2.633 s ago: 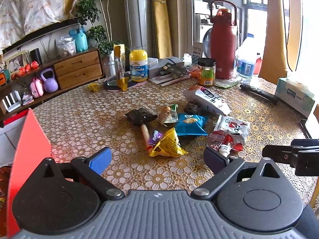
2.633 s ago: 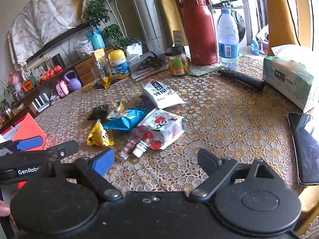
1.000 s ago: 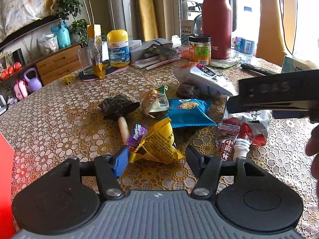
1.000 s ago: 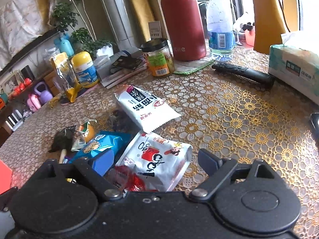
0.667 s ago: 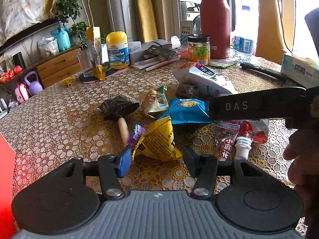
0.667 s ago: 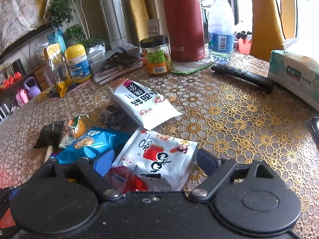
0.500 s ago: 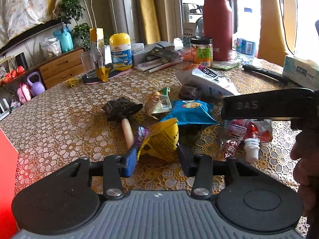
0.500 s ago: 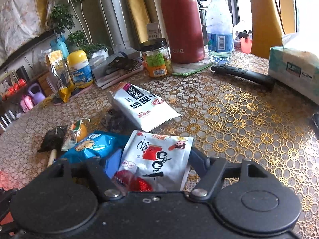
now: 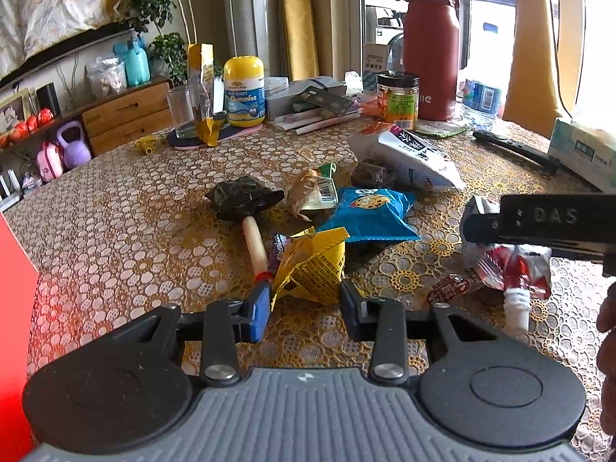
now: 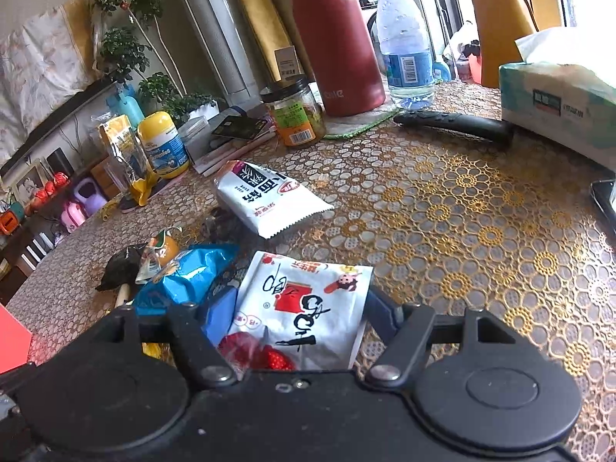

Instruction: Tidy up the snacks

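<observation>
on the gold lace-patterned table (image 9: 115, 231), left gripper (image 9: 304, 302) pinches crinkled yellow foil snack packet (image 9: 313, 265), right gripper (image 10: 298, 317) clamps white-and-red plastic snack bag (image 10: 308, 300), apparently for sorting.

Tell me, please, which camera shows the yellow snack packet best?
The left wrist view: the yellow packet sits whole between the left gripper fingers, its print visible. The right wrist view shows at most a yellow sliver behind that gripper's body.

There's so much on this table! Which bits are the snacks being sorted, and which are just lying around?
Part of the job:
- yellow snack packet, between the left gripper fingers
- white and red snack bag, between the right gripper fingers
- blue cookie packet
- white noodle snack bag

Just lying about:
- red thermos
- water bottle
- tissue box
- gummies jar
</observation>
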`<act>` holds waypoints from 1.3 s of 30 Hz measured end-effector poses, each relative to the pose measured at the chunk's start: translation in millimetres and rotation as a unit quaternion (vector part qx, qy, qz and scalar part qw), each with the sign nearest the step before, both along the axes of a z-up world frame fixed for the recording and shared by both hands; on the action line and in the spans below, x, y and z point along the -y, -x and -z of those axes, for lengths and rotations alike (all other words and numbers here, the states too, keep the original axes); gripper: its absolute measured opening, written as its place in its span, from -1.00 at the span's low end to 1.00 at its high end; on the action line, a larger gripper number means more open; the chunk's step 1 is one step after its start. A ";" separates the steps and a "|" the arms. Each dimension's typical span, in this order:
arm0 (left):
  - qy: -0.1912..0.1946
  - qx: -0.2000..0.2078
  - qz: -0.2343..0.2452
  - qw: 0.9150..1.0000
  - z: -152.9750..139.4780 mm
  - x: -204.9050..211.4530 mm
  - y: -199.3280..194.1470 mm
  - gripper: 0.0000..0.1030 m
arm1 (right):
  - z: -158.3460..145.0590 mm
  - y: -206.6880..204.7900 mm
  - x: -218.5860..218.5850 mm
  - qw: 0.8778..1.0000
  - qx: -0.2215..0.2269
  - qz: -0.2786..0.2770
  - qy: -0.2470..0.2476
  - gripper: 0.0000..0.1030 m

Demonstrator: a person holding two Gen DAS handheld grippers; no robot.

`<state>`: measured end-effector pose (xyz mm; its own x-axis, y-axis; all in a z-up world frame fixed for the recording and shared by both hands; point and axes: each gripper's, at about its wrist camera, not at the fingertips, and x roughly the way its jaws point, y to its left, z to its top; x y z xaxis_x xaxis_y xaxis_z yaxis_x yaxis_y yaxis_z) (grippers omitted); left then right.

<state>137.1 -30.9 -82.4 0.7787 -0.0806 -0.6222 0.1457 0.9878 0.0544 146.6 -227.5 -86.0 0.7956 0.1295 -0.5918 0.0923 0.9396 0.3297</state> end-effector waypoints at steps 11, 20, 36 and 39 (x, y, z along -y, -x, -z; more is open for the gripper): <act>0.031 -0.021 -0.012 0.999 -1.0 1.7 -12.5 -0.11 | 0.4 5.1 4.5 1.000 -0.002 -0.012 -0.012 0.37; 0.024 -0.024 -0.022 0.999 -0.8 8.1 -26.0 -0.11 | 0.2 6.1 5.9 1.000 -0.003 -0.016 -0.016 0.37; 0.042 -0.021 -0.041 0.998 -2.6 -1.5 -16.9 -0.31 | -6.0 17.1 6.4 1.000 0.006 -0.026 -0.017 0.37; 0.044 -0.019 -0.043 0.998 -5.9 -4.3 -8.2 -0.31 | -8.6 22.0 5.3 0.999 0.009 -0.029 -0.015 0.37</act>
